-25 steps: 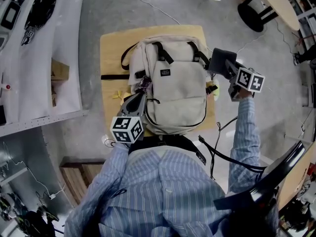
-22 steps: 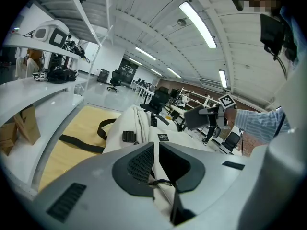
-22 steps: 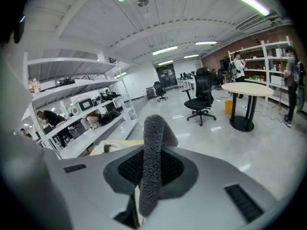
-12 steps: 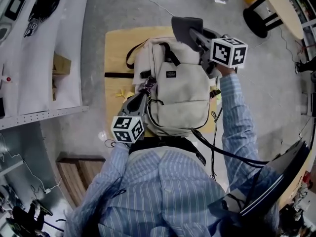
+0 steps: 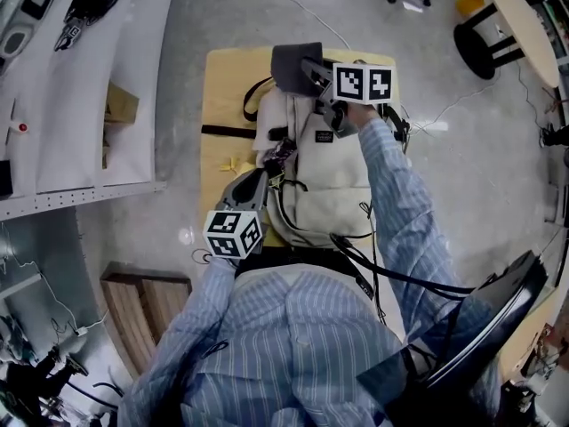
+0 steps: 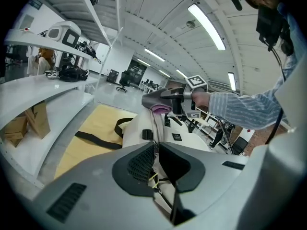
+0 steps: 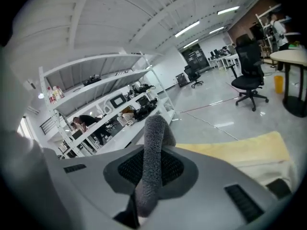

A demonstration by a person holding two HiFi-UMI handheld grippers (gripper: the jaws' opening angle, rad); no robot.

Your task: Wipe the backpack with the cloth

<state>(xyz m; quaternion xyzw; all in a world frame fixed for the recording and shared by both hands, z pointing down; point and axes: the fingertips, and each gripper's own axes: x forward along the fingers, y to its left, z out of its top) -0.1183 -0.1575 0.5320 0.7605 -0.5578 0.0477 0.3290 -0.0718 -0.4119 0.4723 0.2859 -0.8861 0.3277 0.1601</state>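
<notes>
Yellow mat (image 5: pixel 222 105) on the floor (image 5: pixel 471 176) carries the backpack (image 5: pixel 331 185) — my right gripper (image 5: pixel 311 68) pinches the grey cloth (image 5: pixel 289 59) over its top edge, my left gripper (image 5: pixel 256 178) clamps its side fabric.

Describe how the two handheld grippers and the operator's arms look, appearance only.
Left gripper and right gripper: smooth grey moulded shells with dark mesh-textured pads inside. Each carries a white cube printed with black square markers. Black cables trail by the right arm. The sleeves belong to a blue-and-white striped shirt.
</notes>
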